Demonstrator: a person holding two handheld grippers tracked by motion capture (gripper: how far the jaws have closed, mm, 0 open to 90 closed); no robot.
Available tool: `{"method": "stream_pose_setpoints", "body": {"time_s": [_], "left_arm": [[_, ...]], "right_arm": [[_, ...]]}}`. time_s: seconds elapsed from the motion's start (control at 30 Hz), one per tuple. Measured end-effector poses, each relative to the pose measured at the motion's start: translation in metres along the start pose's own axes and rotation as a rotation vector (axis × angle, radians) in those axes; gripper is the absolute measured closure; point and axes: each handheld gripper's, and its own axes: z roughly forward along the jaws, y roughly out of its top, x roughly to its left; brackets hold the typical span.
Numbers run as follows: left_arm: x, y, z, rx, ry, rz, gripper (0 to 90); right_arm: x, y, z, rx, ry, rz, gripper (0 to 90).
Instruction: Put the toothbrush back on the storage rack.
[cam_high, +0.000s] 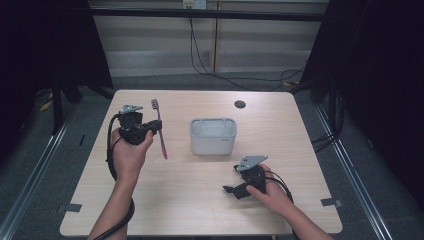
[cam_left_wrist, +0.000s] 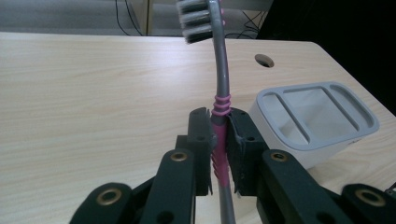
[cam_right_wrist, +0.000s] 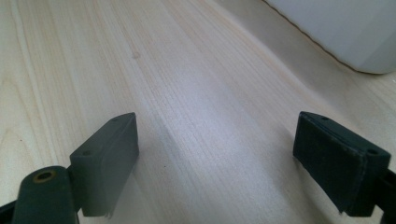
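Being light, stiff and a little slippery, the pink-and-grey toothbrush (cam_left_wrist: 219, 112) is held clamped at its ribbed grip (the best place) by the left gripper (cam_high: 150, 126), above the table (cam_high: 100, 200) beside the white holder (cam_high: 213, 136), while the right gripper (cam_high: 231, 190) is kept with jaws apart.

left gripper (cam_high: 150, 127): raised, jaws clamped | right gripper (cam_high: 231, 190): low, perhaps resting, jaws wide apart
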Motion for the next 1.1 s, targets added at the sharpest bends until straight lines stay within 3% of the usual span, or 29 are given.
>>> {"method": "stream_pose_setpoints", "body": {"time_s": [0.37, 1.1], "left_arm": [[-0.013, 0.013, 0.000, -0.054, -0.011, 0.031, 80.6], [-0.037, 0.036, 0.009, -0.063, -0.032, 0.083, 80.6]], "right_arm": [[0.000, 0.000, 0.000, -0.001, -0.002, 0.000, 13.6], [0.000, 0.000, 0.000, -0.002, -0.003, -0.001, 13.6]]}}
